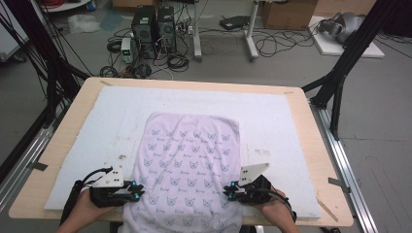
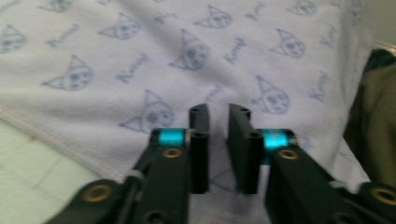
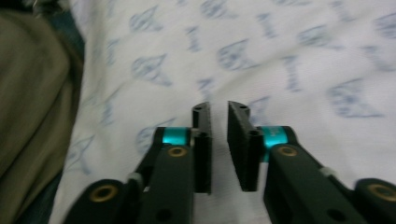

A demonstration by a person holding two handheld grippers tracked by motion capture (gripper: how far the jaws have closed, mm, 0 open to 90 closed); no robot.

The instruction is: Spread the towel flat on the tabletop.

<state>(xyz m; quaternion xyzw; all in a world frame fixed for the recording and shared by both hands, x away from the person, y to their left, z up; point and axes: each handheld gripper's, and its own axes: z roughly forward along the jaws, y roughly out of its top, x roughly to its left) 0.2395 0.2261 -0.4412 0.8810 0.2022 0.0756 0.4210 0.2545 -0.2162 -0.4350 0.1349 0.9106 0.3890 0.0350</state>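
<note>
A pale lilac cloth [image 1: 189, 165] printed with blue cat faces lies flat on the white mat [image 1: 272, 111], and its near end hangs over the table's front edge. My left gripper [image 1: 138, 190] lies at the cloth's left edge near the front and points inward. My right gripper [image 1: 227, 191] mirrors it at the cloth's right edge. In the left gripper view the jaws [image 2: 218, 112] stand a narrow gap apart over the cloth [image 2: 187, 51], close to its hemmed edge. The right gripper's jaws [image 3: 218, 109] show the same narrow gap over the cloth [image 3: 280, 56]. No fold is visible between either pair.
The mat covers most of the wooden table [image 1: 320, 160]. A person's hands [image 1: 82, 213] hold the grippers at the front edge, and olive clothing [image 3: 32, 93] shows beside the cloth. Computer towers [image 1: 153, 31], cables and black frame posts [image 1: 340, 73] stand beyond the table.
</note>
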